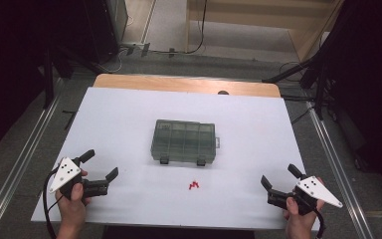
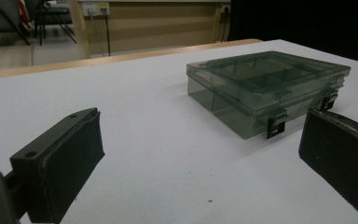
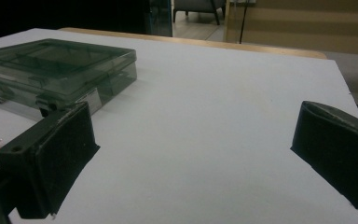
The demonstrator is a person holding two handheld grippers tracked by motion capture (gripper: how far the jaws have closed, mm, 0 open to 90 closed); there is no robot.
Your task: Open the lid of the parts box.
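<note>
A translucent grey-green plastic compartment box (image 1: 183, 142) with a hinged lid sits closed near the middle of the white tabletop (image 1: 119, 124), its two dark latches (image 1: 164, 161) facing the near edge. Just in front of it, nearer the person, lies a small cluster of red pins (image 1: 194, 185). The left gripper (image 1: 101, 171) hovers at the near left and the right gripper (image 1: 277, 179) at the near right, both well apart from the box, each with its jaws spread wide and nothing between them. The box looks light, rigid and smooth-sided, so it would likely slide on the tabletop if pushed at one latch alone; steadying a short end wall with one gripper while the other works a latch seems the safer hold. Its thin walls may flex under a hard squeeze. The red pins appear tiny and light, best pinched low at the jaw tips, and they could easily scatter.
</note>
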